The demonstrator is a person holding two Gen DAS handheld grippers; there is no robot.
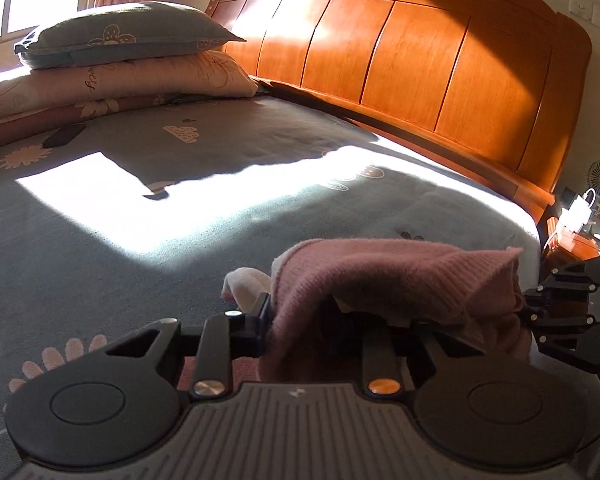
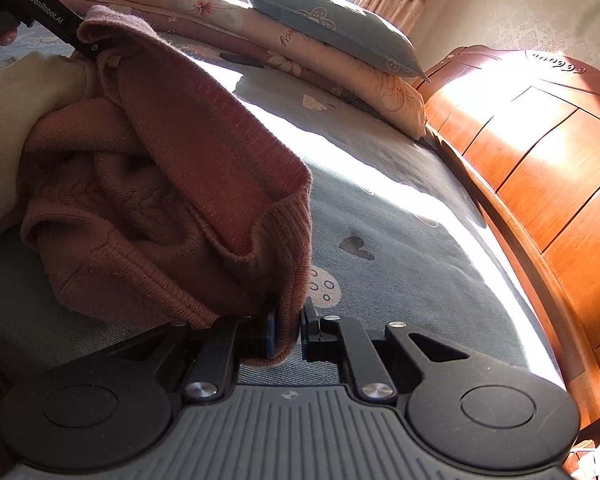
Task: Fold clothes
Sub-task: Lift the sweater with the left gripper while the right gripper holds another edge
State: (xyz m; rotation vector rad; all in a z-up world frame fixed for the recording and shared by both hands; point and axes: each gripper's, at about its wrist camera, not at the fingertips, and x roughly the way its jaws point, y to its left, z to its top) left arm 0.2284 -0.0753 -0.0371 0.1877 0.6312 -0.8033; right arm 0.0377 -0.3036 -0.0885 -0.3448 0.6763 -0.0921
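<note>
The pink knitted sweater point(image 2: 172, 184) hangs between the two grippers, above the bed point(image 2: 400, 248) with its grey-blue flowered sheet. The right gripper point(image 2: 290, 330) is clenched on the ribbed hem of the sweater: a fold of the knit passes down between its two jaws, and the jaws press it from both sides. From this grip the cloth rises up and to the left of the jaws, in a loose bundle with a cable pattern. At the top left of the right wrist view, the left gripper point(image 2: 90, 46) bites another edge of the same sweater.

In the left wrist view, the sweater point(image 1: 396, 280) drapes over the left gripper point(image 1: 332, 316) and covers most of the space between its jaws. The left finger point(image 1: 256, 320) is seen at the edge of the cloth, but the other finger is hidden under the knit. So from this view alone I cannot tell how tight the jaws are; the right wrist view shows them closed on the cloth. A bit of white fabric point(image 1: 246, 284) shows just left of the pink knit. To the right of the jaws, the right gripper point(image 1: 576, 316) touches the far end of the sweater.

Beyond the jaws lie the stacked pillows point(image 1: 116, 60) and the wooden headboard point(image 1: 420, 64).
</note>
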